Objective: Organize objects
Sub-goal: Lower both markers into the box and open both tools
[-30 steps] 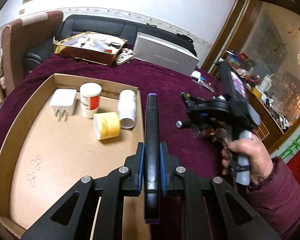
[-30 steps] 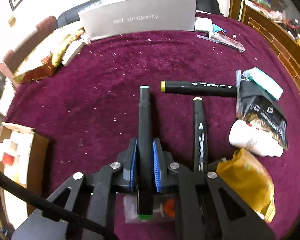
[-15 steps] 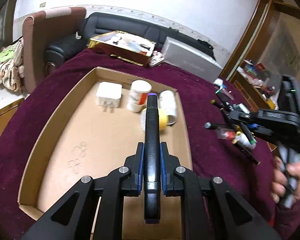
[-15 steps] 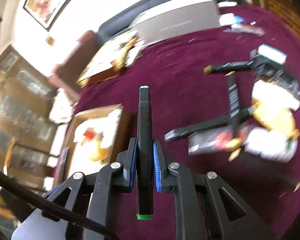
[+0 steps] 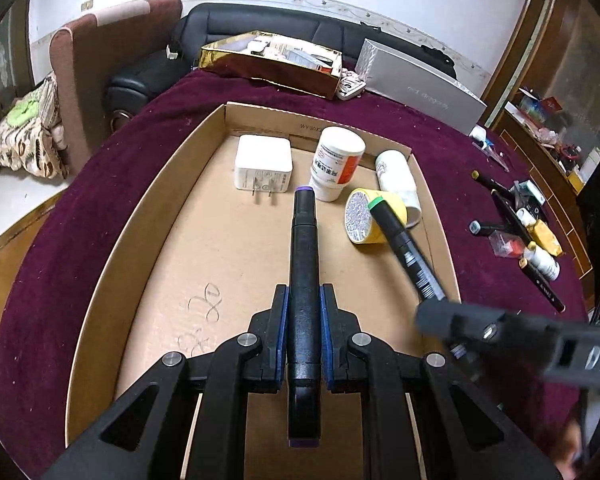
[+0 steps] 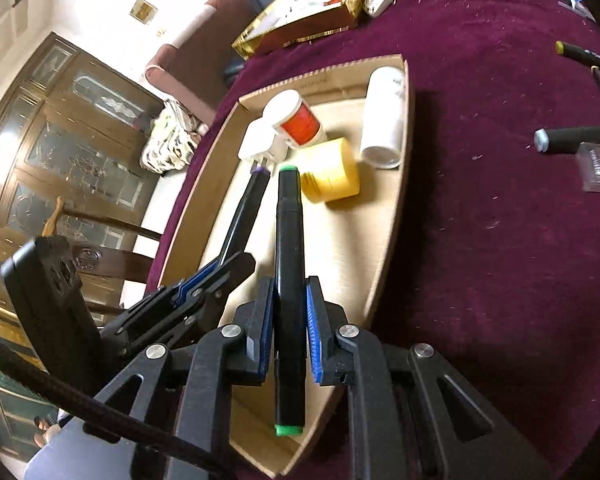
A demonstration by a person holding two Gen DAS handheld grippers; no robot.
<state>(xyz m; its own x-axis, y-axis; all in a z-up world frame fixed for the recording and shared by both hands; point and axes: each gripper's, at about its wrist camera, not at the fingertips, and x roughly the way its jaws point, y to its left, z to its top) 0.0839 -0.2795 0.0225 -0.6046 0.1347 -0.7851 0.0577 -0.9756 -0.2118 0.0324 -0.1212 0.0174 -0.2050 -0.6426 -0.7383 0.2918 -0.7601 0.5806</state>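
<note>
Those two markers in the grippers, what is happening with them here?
A person is tidying items into a cardboard tray. The left gripper is shut on a purple-capped marker, the right gripper on a green-capped marker. Both markers hang over the tray, not yet released. In the tray there are already a charger, two white bottles and a yellow jar. More markers lie on the purple cloth.

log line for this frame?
left tongs: shut on purple-capped marker | right tongs: shut on green-capped marker | both over cardboard tray
</note>
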